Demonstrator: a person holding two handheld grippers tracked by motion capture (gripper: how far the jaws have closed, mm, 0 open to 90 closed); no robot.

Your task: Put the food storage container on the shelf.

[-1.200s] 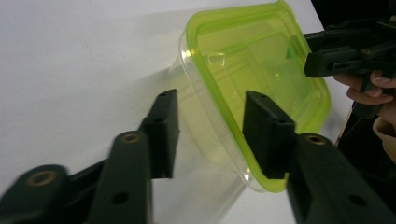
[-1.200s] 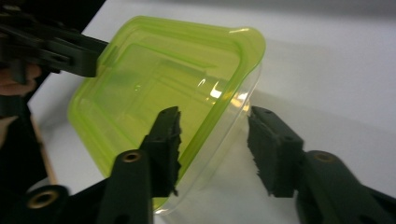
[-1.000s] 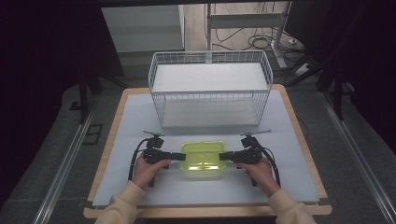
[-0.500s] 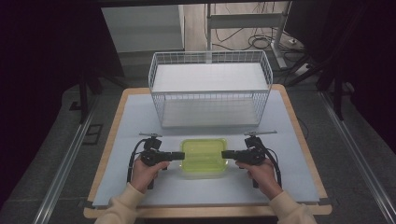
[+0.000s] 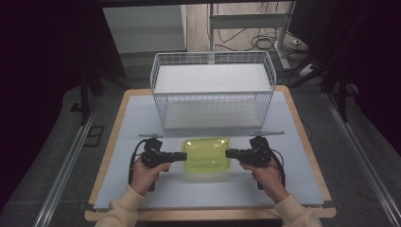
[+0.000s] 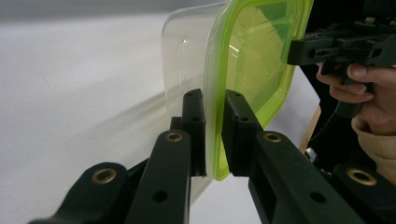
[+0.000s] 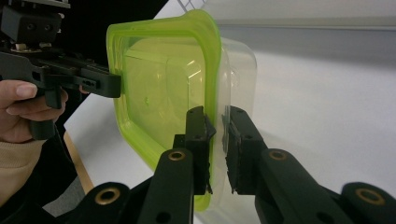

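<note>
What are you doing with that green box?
A person is holding a clear box with a green lid from both ends, using black tongs in each hand. The left tongs and the right tongs each pinch the lid's rim. A white wire basket stands behind it on the table.

Both claws [image 5: 180,155] [image 5: 229,152] clamped, facing inward
</note>
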